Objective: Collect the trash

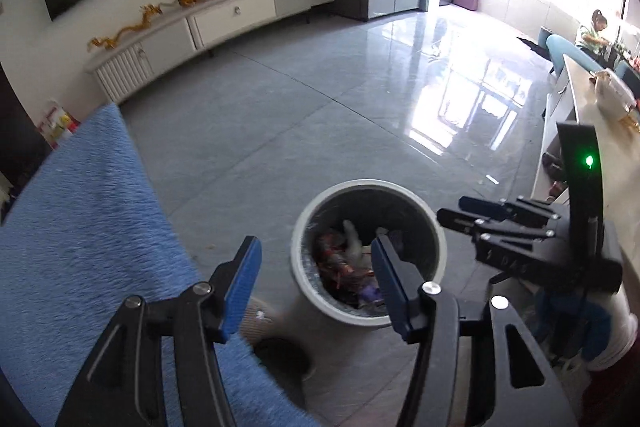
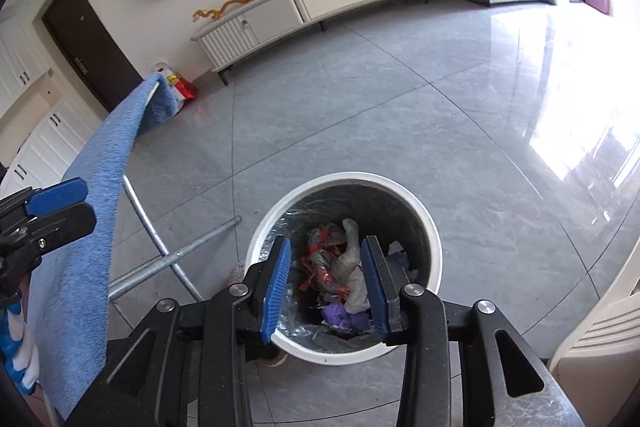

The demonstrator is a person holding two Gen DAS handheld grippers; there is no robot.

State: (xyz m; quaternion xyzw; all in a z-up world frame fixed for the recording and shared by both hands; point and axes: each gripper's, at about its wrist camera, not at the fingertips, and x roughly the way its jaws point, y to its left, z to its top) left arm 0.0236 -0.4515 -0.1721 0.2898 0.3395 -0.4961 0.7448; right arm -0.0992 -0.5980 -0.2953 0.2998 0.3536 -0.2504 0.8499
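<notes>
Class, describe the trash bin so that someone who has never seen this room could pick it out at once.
Start at the long white TV cabinet along the wall, then cross the glossy grey tile floor toward the camera. The trash bin stands there: round, white-rimmed, dark inside, holding crumpled wrappers, unlike the flat blue towel hanging beside it.

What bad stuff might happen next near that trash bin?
The right gripper hangs open just above the white trash bin, so it might bump the rim and tip it. The left gripper is close to the blue towel and could snag it.
</notes>
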